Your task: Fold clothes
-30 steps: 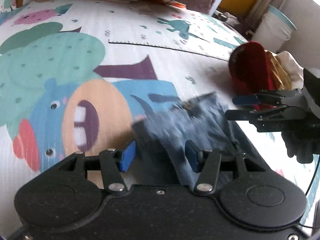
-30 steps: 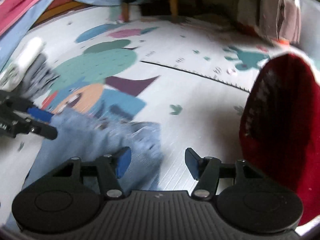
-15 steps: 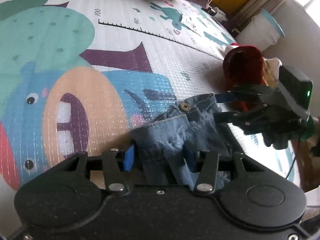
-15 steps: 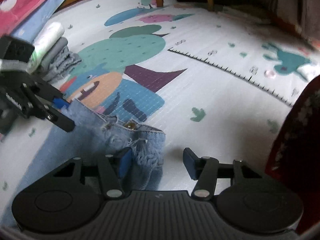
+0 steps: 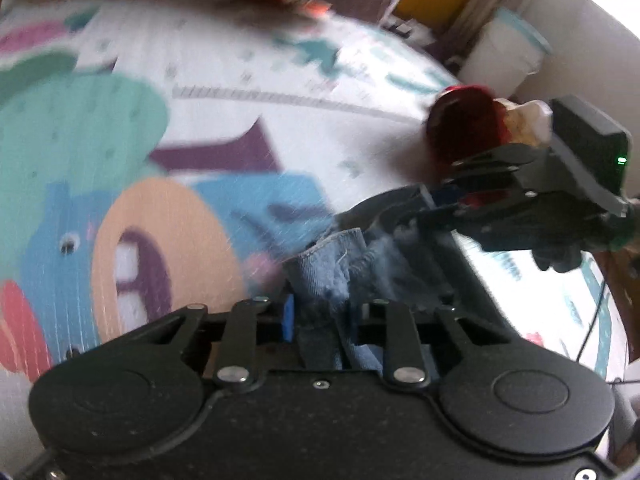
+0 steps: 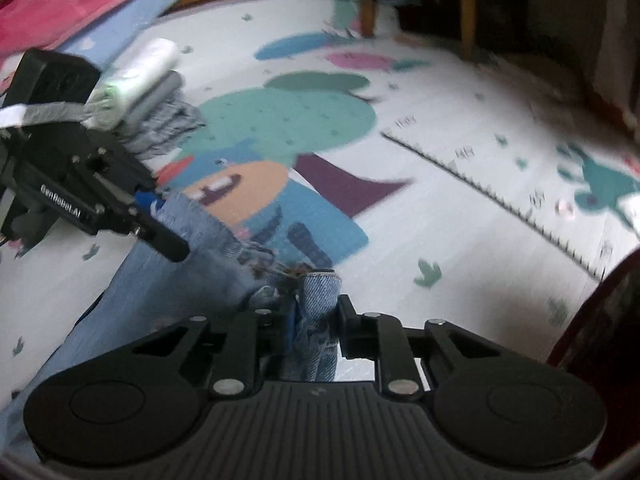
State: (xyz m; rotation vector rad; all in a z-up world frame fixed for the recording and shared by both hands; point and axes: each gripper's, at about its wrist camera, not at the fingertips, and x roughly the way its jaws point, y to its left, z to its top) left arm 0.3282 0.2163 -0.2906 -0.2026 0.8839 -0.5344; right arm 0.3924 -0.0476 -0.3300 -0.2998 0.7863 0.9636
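A pair of blue jeans lies on a cartoon play mat, waistband toward the cameras. My left gripper is closing on a bunched corner of the jeans, and its blue pads press the denim from both sides. My right gripper is closing too, with a fold of the waistband pinched upright between its pads. Each gripper shows in the other's view: the right gripper on the far waistband corner, the left gripper at the left edge of the denim. The left wrist view is blurred.
A dark red garment heaps beside a white bucket at the right. A stack of folded clothes lies at the mat's left edge. Wooden chair legs and pink and blue bedding border the far side.
Both pairs of jaws have narrowed from wide apart onto the waistband. The denim between them is now bunched and lifted a little off the mat.
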